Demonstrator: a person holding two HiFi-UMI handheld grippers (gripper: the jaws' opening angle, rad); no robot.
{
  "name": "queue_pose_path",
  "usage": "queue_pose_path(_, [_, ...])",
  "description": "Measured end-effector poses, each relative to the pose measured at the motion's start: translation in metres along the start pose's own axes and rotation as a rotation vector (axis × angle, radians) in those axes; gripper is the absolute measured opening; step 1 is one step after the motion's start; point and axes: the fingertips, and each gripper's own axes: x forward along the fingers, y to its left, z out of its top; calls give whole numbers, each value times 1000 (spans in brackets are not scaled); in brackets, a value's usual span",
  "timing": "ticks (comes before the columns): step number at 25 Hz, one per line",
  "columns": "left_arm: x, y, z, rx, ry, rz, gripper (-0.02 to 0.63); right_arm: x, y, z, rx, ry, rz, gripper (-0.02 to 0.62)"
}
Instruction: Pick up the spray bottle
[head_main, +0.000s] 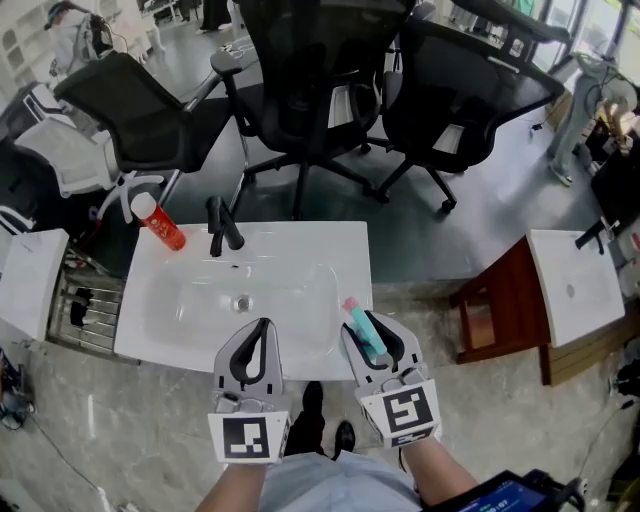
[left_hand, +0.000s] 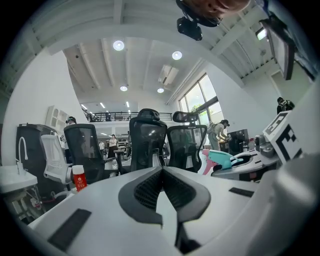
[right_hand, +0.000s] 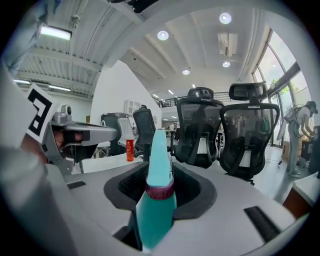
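White sink (head_main: 300, 250), spray bottle (head_main: 367, 332) held over it, faces 3 black chairs (head_main: 320, 90).

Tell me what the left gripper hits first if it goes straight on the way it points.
Probably the middle black office chair beyond the sink: the left gripper points level at it, passing right of the faucet. Depth is unclear.
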Motion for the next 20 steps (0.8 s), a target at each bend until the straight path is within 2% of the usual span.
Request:
queue_pose_path(5, [-5,-7,15,50,-24,-3,18,-11,-1,34,-21,-50,1,151])
queue_pose_path(12, [-3,-11,40,56,-82,-5,18,-21,-6,80,-63,-170,-23,150])
queue_pose_path(20, [-3,-7,54,79,-119,6,18,-26,-10,89,-79,-196,-42,150])
